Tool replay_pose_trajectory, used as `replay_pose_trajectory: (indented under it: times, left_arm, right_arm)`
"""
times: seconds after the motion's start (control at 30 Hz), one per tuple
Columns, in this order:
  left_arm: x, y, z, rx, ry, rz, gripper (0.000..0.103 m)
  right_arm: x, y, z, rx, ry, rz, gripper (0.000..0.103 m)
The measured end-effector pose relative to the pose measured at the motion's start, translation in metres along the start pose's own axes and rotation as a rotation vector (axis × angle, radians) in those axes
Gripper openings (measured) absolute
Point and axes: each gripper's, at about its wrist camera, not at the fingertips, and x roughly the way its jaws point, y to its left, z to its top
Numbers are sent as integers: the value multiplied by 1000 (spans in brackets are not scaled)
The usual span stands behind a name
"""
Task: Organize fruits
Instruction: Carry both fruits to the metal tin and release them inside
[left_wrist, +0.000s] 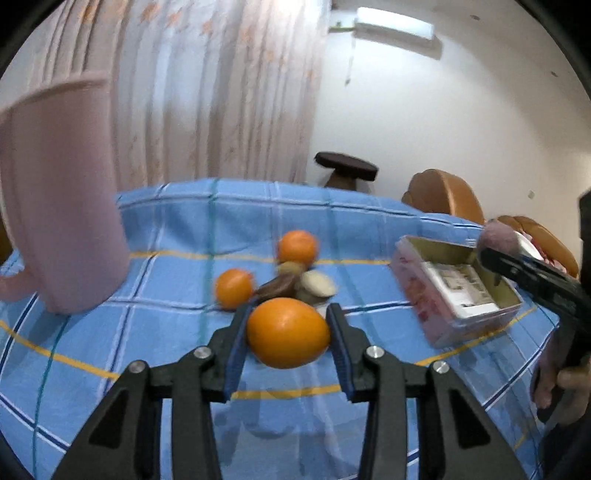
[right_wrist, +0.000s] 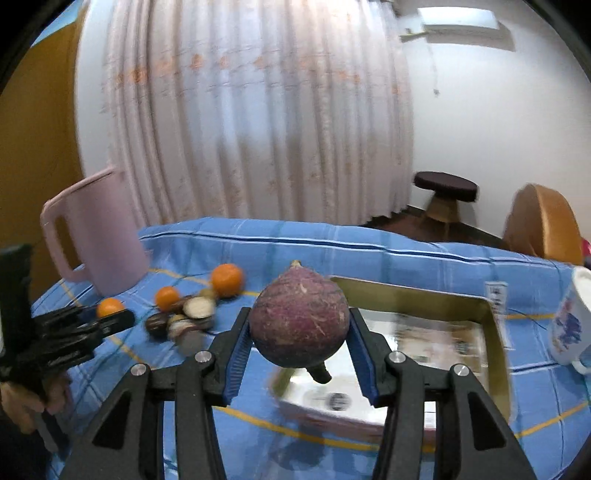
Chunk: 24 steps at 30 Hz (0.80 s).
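Note:
My left gripper is shut on a large orange and holds it above the blue checked tablecloth. Behind it lie two smaller oranges and a small heap of brown and pale fruits. My right gripper is shut on a round purple fruit and holds it over the near edge of an open rectangular tin box. The box also shows in the left wrist view, with the right gripper above it. The left gripper shows in the right wrist view.
A pink jug stands at the table's left. A white printed mug stands right of the box. A dark stool and wooden chairs stand behind the table, in front of a curtain and wall.

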Motion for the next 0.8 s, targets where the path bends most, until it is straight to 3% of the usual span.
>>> replay_pose_trajectory:
  times: [0.17,0.3,0.43,0.53,0.8]
  left_arm:
    - [7,-56,13,52,-40,-84,43]
    - [30,-116,19,144,-17,-123,43]
    - [55,-153,21,158,34,-149,43]
    - [72,-170,20,163,66,-144,43]
    - [97,-183,9,171,138,-119,43]
  right_arm:
    - [-3,-50,-8,71,38,-81,52]
    - [-2,-82,-18,120,85,-106,52]
    - [1,-98,-25,156,111,-88,52]
    - [4,-107,-28,189,131,-57,52]
    - [17,-108,-33,180,185,-84,52]
